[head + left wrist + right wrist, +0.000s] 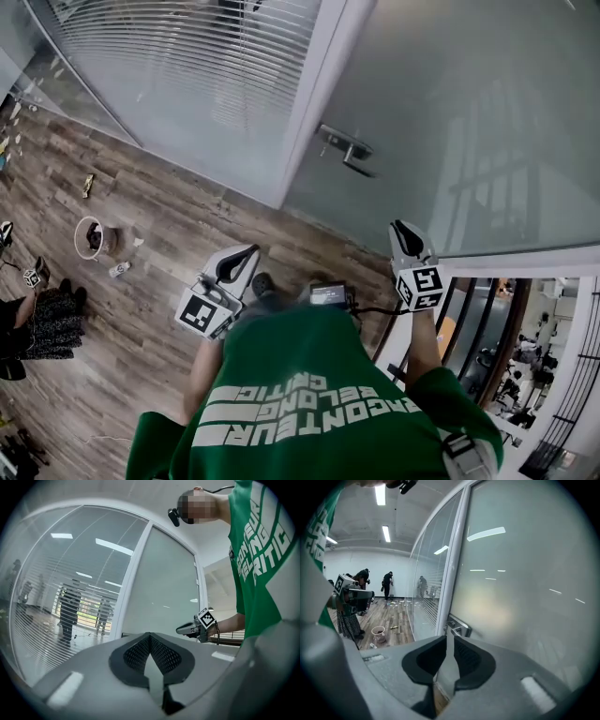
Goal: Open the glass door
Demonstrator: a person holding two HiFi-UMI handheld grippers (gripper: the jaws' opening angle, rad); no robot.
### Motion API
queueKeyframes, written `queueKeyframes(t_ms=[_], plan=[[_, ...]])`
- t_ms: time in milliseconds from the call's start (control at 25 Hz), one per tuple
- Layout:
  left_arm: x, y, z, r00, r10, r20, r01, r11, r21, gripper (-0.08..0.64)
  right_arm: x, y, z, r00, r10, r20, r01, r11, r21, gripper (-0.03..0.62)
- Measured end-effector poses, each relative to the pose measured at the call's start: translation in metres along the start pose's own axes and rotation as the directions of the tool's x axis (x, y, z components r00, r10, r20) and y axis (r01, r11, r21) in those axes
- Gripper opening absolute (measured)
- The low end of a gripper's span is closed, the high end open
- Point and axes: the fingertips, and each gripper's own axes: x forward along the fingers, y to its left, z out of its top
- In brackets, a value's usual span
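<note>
The frosted glass door [469, 122] fills the upper right of the head view. Its metal lever handle [347, 148] sits near the door's left edge, beside the white frame post [314, 94]. My right gripper [408, 239] hangs below and to the right of the handle, apart from it. In the right gripper view the handle [459, 629] shows just past the fingertips of that gripper [450, 641], whose jaws stand a narrow gap apart with nothing between them. My left gripper [234, 267] is lower left over the wooden floor; its tips [150, 637] meet, and it holds nothing.
A glass wall with blinds [187, 56] runs left of the door. A small round bin [91, 237] and scraps of litter lie on the wooden floor [159, 216]. Other people stand at the far left [37, 319]. A railing and a lower level show at bottom right [525, 356].
</note>
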Motion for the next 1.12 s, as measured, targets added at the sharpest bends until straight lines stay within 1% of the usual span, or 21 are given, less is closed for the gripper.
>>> queueKeyframes(t_ms=[120,240,280,400,480,560,680,760,840,960,1120], plan=[[0.002,0.000,0.001,1.000,0.006,0.018,-0.007,1.000,0.005,0.014,0.021,-0.012,0.002,1.000,0.018,-0.014,-0.019,0.999,-0.043,0.052],[0.004,-0.001,0.004,1.000,0.019,0.008,-0.019,1.000,0.000,0.014,0.044,-0.019,0.007,0.998,0.052,-0.033,-0.054,0.996,-0.076,0.065],[0.006,-0.001,0.004,1.000,0.025,0.002,-0.025,1.000,0.001,0.014,0.052,-0.021,0.007,0.997,0.063,-0.054,-0.068,0.994,-0.091,0.075],[0.014,-0.001,0.009,0.998,0.058,-0.017,-0.058,0.998,0.002,0.014,0.082,-0.026,-0.004,0.984,0.087,-0.156,-0.112,0.981,-0.159,0.112],[0.022,-0.001,0.013,0.997,0.071,-0.015,-0.071,0.997,0.007,0.014,0.107,-0.026,-0.010,0.971,0.109,-0.214,-0.155,0.965,-0.210,0.119],[0.033,-0.004,0.018,0.997,0.071,0.005,-0.071,0.997,0.006,0.014,0.128,-0.025,-0.014,0.954,0.136,-0.269,-0.206,0.945,-0.252,0.122],[0.041,-0.008,0.026,0.996,0.089,0.006,-0.089,0.996,0.009,0.014,0.152,-0.018,-0.019,0.918,0.181,-0.353,-0.298,0.901,-0.315,0.126],[0.041,-0.008,0.026,0.993,0.118,-0.009,-0.118,0.993,0.012,0.014,0.162,-0.008,-0.024,0.882,0.213,-0.421,-0.371,0.864,-0.341,0.130],[0.042,-0.005,0.020,0.989,0.146,-0.027,-0.146,0.989,0.022,0.014,0.172,-0.004,-0.030,0.843,0.237,-0.483,-0.435,0.829,-0.352,0.130],[0.053,-0.001,0.022,0.983,0.182,-0.027,-0.181,0.983,0.020,0.014,0.190,-0.003,-0.033,0.801,0.260,-0.540,-0.499,0.787,-0.362,0.130],[0.043,-0.003,0.021,0.970,0.241,-0.014,-0.240,0.970,0.027,0.014,0.199,0.020,-0.041,0.727,0.288,-0.624,-0.590,0.727,-0.351,0.129]])
